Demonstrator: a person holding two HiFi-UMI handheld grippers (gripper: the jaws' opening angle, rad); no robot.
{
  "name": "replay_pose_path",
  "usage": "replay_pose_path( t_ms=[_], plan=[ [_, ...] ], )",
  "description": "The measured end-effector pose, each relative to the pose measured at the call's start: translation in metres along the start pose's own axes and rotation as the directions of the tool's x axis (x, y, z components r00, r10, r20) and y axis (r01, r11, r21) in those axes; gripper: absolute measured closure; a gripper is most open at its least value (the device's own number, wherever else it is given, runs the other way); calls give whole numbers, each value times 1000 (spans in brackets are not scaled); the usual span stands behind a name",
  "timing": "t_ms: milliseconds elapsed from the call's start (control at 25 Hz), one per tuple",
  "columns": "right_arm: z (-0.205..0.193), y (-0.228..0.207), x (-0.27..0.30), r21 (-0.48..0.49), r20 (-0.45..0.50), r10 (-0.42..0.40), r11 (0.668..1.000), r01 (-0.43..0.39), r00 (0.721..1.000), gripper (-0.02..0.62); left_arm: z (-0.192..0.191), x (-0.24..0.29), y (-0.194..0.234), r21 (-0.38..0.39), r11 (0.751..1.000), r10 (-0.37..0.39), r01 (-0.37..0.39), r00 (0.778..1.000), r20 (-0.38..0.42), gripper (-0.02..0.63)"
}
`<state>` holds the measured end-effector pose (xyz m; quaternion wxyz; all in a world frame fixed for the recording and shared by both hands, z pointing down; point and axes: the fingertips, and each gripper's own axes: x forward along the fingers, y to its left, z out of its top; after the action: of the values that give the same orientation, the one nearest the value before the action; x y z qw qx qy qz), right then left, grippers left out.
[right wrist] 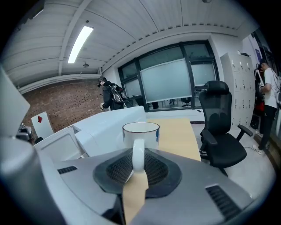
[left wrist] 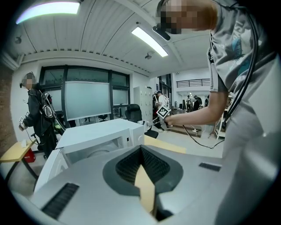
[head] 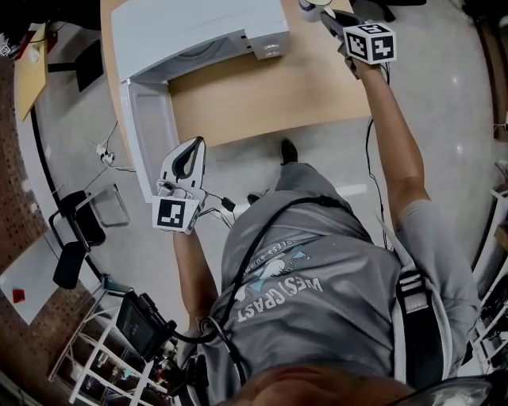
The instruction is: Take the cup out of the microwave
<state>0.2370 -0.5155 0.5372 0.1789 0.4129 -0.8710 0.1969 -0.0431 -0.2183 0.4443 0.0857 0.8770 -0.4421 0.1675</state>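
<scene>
A white cup (right wrist: 140,132) with a dark rim is upright, and my right gripper (right wrist: 138,154) is shut on its handle (right wrist: 138,151). In the head view the right gripper (head: 324,14) holds the cup (head: 309,5) over the far right of the wooden table (head: 270,95), to the right of the white microwave (head: 198,28). The microwave's door (head: 151,127) hangs open past the table's left edge. My left gripper (head: 196,146) is shut with nothing in it, just off the door's lower end. In the left gripper view the left gripper (left wrist: 141,148) points at the microwave (left wrist: 96,134).
A black office chair (right wrist: 224,132) stands right of the table (right wrist: 173,136). A person (left wrist: 37,114) with a harness stands beyond the microwave (right wrist: 114,121). A black chair (head: 79,230) and cables lie on the floor at the left.
</scene>
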Motion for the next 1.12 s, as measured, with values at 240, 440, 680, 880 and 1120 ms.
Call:
replay_pose_path(
  t_ms=[240,440,680,880,1120],
  plan=[
    [-25,-24,21,20,-56,-23,1000,24,998,525,-8,-12,-11,-12,1000,23,-24,999,-39,563],
    [-43,-39,41,31,-79,-40,999,43,996,525,-22,-17,-14,-26,999,33,-35,997,-76,563],
    [-68,-57,68,39,-104,-54,998,58,993,525,-31,-11,-20,-39,999,34,-38,996,-85,563],
    [-77,-64,82,38,-107,-57,997,61,993,525,-26,-11,-21,-72,996,52,-56,997,-61,563],
    [-77,-66,94,13,-95,-56,998,57,994,525,-26,-8,-23,-80,995,47,-52,997,-61,563]
  ],
)
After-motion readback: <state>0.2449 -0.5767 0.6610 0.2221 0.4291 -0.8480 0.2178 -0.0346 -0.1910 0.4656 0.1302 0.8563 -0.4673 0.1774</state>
